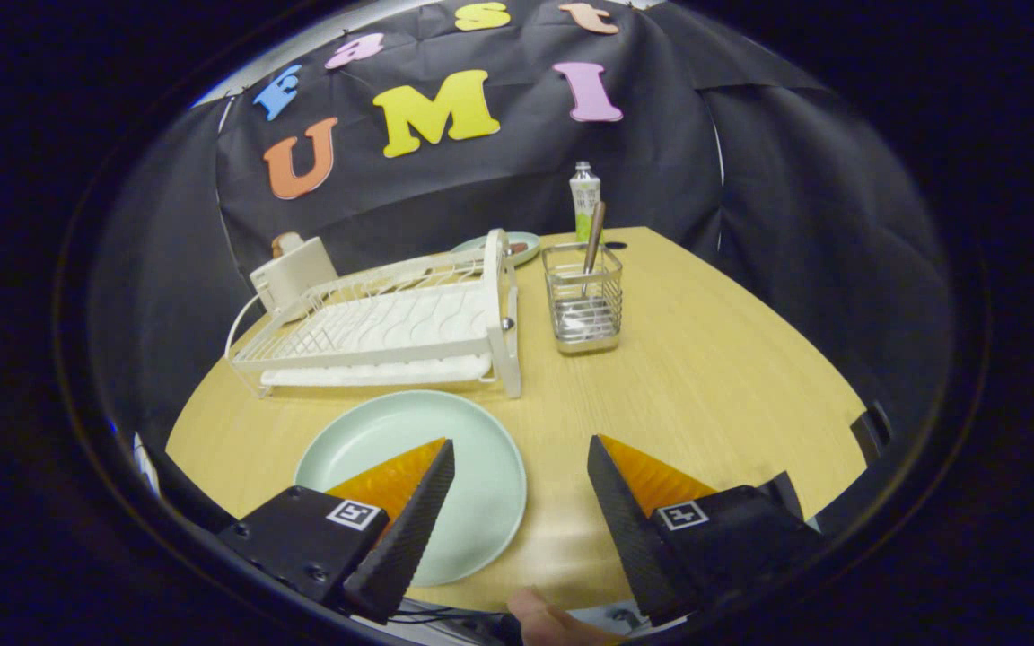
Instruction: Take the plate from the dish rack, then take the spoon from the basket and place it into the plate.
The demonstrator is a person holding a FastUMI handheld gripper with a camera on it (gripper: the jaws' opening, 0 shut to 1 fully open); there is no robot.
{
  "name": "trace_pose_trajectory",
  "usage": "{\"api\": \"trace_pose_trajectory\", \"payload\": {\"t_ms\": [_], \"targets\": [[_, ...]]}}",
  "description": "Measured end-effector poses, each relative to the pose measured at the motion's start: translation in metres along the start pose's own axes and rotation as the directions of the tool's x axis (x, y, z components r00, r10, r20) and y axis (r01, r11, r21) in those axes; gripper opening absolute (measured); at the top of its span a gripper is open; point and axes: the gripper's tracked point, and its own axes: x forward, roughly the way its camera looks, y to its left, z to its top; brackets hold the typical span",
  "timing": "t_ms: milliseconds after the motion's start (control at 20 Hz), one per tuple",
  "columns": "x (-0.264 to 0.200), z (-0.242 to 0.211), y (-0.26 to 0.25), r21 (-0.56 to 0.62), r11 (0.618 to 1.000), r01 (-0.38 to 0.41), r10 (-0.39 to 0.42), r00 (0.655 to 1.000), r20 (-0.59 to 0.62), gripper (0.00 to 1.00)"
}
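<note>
The wooden surface (732, 377) spreads wide under everything, rounded at its near edge and running back to the black cloth wall. On its left half sits the white dish rack (391, 323), its slots bare, tilted frame facing the tool. Just in front of the rack lies the pale green plate (481, 449), flat on the surface, so by my reading the first step is done and the spoon step is now in hand. To the right of the rack, close beside its end post, stands the wire basket (582, 301), and the spoon (592, 235) leans upright in it, handle poking above the rim. Behind the basket are a small tube (584, 199) and a second dish (517, 244) near the far edge; a cream-coloured appliance (291, 271) sits behind the rack.

The tool (521, 462) hangs low over the near edge with its fingers spread wide and nothing between them; the left finger overlaps the plate, the right one is over bare wood.

The next move, I judge, calls for travelling forward and a little right to the basket, then closing on the spoon's handle above the rim. The lane between plate and basket is open wood. The tight spot is the rack's end post just beside the basket; the right side offers free room.
</note>
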Motion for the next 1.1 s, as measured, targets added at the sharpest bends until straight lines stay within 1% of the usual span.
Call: {"api": "trace_pose_trajectory", "payload": {"t_ms": [100, 200, 350, 500, 550, 750, 800, 900, 1000, 1050, 1100], "targets": [[0.005, 0.023, -0.004, 0.035, 0.999, -0.034, 0.031, 0.997, 0.075, 0.96], [0.015, 0.046, -0.019, 0.06, 0.998, -0.037, 0.029, 0.992, 0.122, 0.98], [0.033, 0.088, -0.041, 0.033, 0.999, -0.016, 0.009, 0.979, 0.203, 0.99], [0.056, 0.127, -0.053, 0.0, 1.0, -0.011, 0.011, 0.964, 0.267, 0.99], [0.067, 0.135, -0.057, -0.006, 1.0, -0.002, 0.004, 0.965, 0.262, 0.99], [0.105, 0.168, -0.067, -0.022, 0.999, -0.046, 0.05, 0.97, 0.239, 0.99], [0.115, 0.174, -0.072, -0.017, 0.999, -0.036, 0.039, 0.972, 0.233, 0.99], [0.135, 0.187, -0.083, -0.063, 0.998, 0.02, -0.005, 0.974, 0.227, 0.99], [0.153, 0.195, -0.08, -0.098, 0.995, 0.016, 0.005, 0.977, 0.214, 0.99], [0.159, 0.199, -0.08, -0.088, 0.996, 0.007, 0.011, 0.979, 0.205, 0.99], [0.164, 0.2, -0.074, -0.066, 0.998, -0.019, 0.031, 0.982, 0.184, 0.99]]}}
